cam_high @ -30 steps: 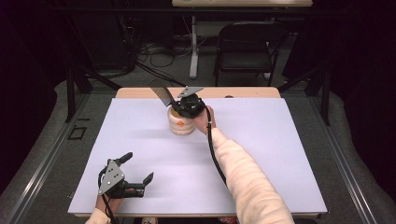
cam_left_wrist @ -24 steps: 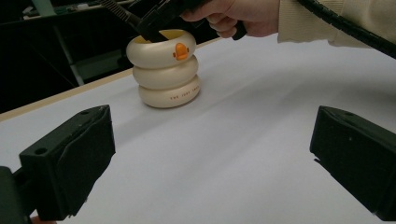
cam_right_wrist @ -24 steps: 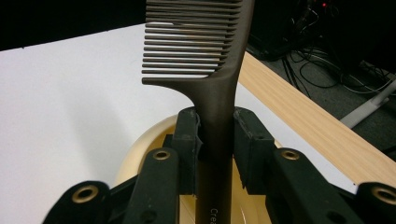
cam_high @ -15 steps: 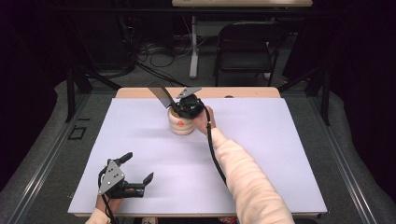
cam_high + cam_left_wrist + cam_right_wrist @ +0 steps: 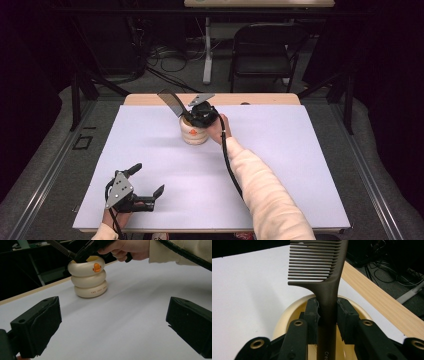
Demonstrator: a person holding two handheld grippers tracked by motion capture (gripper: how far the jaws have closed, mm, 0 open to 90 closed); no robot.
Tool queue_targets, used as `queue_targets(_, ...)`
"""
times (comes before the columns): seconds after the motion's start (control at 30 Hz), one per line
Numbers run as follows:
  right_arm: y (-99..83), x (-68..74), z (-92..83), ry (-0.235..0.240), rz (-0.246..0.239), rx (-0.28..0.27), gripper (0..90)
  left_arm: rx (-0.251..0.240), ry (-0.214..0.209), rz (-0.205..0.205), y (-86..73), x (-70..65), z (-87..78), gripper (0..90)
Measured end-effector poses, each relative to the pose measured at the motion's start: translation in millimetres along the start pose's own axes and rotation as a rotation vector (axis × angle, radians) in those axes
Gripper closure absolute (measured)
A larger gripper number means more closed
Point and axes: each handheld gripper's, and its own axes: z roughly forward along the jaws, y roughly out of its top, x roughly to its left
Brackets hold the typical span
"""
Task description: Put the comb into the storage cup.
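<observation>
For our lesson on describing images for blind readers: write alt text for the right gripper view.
Two black jaws of the right gripper clamp the handle of a dark brown comb, teeth pointing left, over the open mouth of a cream holder. It stands on a white table with a wooden edge at right.

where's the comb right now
In the high view the comb is at the far middle of the table, clamped in the right gripper, its handle over the mouth of the cream ringed holder.
</observation>
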Motion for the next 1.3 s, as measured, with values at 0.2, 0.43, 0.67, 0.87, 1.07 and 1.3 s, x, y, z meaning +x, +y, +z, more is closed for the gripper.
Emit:
queue_targets(0.2,0.0,1.2,1.3,0.004,-0.001,0.004,71.5,0.000,0.000,0.000,0.0,0.1,-0.1,0.1)
queue_targets(0.43,0.2,1.8,1.7,0.007,0.005,0.009,71.5,0.000,0.000,0.000,0.0,0.0,0.0,0.1)
queue_targets(0.67,1.5,2.0,-0.2,0.015,0.000,0.016,66.8,0.000,0.000,0.000,0.0,0.0,0.0,0.1)
queue_targets(0.87,3.6,0.2,-7.5,0.026,0.012,0.017,55.4,0.000,-0.001,-0.001,0.0,-0.2,0.3,0.1)
queue_targets(1.07,8.8,-0.2,-18.8,0.050,0.031,0.027,36.5,0.001,0.001,0.000,0.1,-0.2,0.4,0.1)
queue_targets(1.3,11.7,-0.1,-28.5,0.085,0.038,0.045,22.0,0.001,-0.002,0.003,0.4,-0.2,0.9,0.1)
